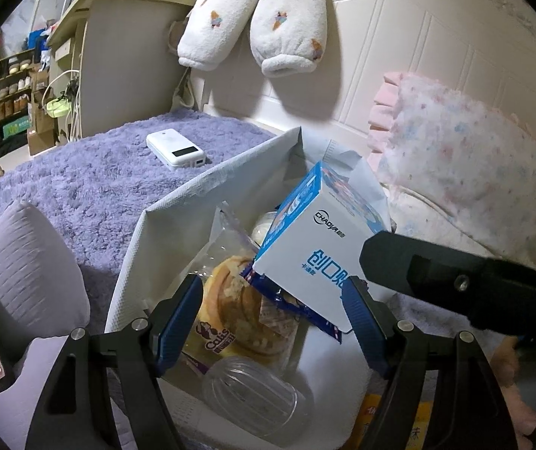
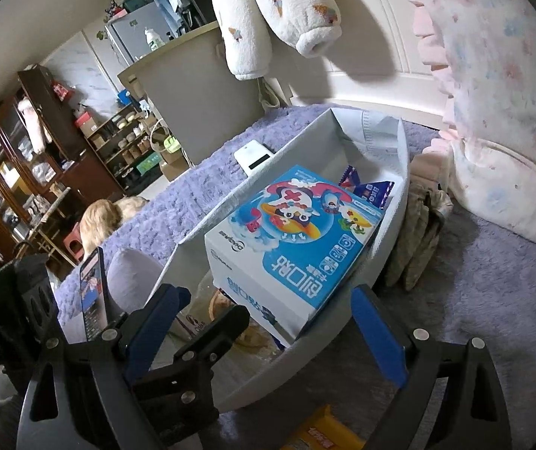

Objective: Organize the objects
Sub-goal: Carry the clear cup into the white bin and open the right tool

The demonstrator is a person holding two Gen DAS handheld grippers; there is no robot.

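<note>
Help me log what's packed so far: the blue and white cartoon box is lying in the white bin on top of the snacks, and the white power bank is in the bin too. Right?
Not quite. The blue and white cartoon box does lie in the white bin on the snacks, but the white power bank is outside it, on the purple blanket beyond the bin's far wall. The left wrist view shows this.

Both claws tilt downward with fingers spread wide and nothing between them: the left claw [image 1: 271,322] and the right claw [image 2: 268,322].
</note>
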